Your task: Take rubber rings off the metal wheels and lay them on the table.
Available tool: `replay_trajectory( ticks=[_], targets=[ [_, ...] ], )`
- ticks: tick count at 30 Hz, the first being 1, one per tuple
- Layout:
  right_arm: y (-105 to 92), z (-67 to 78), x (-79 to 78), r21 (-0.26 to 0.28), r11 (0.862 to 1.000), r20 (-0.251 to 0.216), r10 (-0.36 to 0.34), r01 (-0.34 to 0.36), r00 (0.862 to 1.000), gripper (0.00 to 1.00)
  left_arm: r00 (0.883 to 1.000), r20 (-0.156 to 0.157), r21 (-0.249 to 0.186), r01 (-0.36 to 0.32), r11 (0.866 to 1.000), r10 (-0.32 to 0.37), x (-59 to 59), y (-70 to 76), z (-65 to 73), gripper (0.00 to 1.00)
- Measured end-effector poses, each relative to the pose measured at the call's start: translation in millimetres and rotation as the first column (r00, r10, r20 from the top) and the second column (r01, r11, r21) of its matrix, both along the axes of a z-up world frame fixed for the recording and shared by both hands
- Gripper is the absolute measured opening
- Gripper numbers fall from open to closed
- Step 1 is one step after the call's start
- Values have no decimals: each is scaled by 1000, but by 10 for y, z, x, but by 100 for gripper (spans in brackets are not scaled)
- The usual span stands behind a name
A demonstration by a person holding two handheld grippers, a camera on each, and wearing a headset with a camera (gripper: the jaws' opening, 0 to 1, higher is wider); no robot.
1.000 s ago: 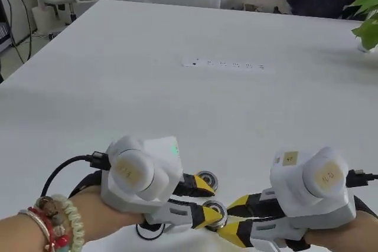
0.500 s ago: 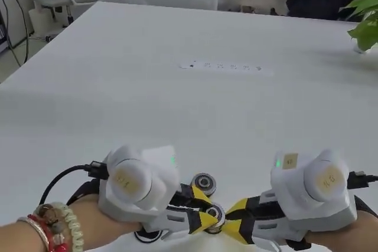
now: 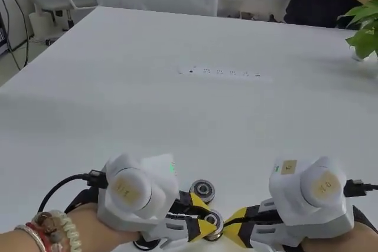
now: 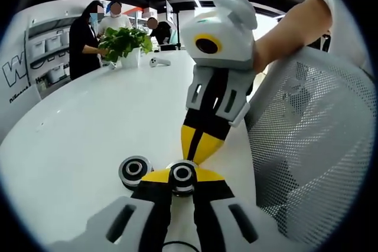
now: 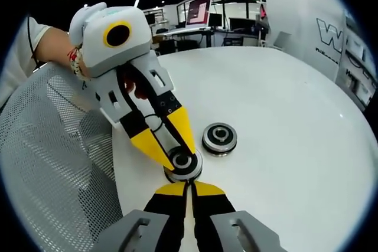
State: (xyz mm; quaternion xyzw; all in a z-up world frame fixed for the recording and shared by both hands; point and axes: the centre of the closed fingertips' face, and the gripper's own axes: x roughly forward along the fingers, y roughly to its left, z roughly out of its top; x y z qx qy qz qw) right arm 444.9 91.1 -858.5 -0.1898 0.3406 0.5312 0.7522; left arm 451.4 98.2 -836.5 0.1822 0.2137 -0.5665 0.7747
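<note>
Where the wheels lie: the gripped wheel sits at the near edge of the white table, between the two grippers. The free wheel rests flat just beside it, touching neither tool.
Left gripper: its yellow tips clamp the gripped wheel from either side, pinching across the rim.
Right gripper: the jaws are pressed together to a thin line and their point touches the wheel's near edge. Whether any rubber is caught between them, I cannot tell.
Rubber ring: the dark outer band on the free wheel looks seated. On the gripped wheel the tips hide most of the band.
Step in hand: probably peeling the ring from the gripped wheel — left holds, right pries.
Slip risk: the left tips hold a smooth round rim, so a hard tug from the right could twist the wheel out and send it rolling.
Edge risk: the work is close to the table's near edge — a freed wheel or ring may drop off.
Knock risk: a sideways jerk could strike the free wheel and shove it away.
</note>
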Motion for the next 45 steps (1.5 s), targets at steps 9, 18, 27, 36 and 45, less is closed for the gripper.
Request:
replay_trajectory(
  ticks=[9,18,27,36,45],
  targets=[
    [4,-12,11,30,993,-109,-108,111,988,0,1000,-2,-10,-8,1000,8,0,4,0,8],
    [-9,-10,37,68,981,-191,-167,183,967,0,1000,-4,-19,-19,1000,19,21,18,4,8],
    [-19,-4,50,76,963,-283,-227,258,932,0,1000,-2,-22,-16,1000,16,28,21,9,8],
    [-50,28,83,86,938,-359,-285,336,889,0,1000,-1,-25,-15,1000,15,33,24,10,8],
    [-28,128,104,140,914,-404,-299,382,864,0,1000,2,-25,-16,1000,16,40,32,8,8]
  ],
)
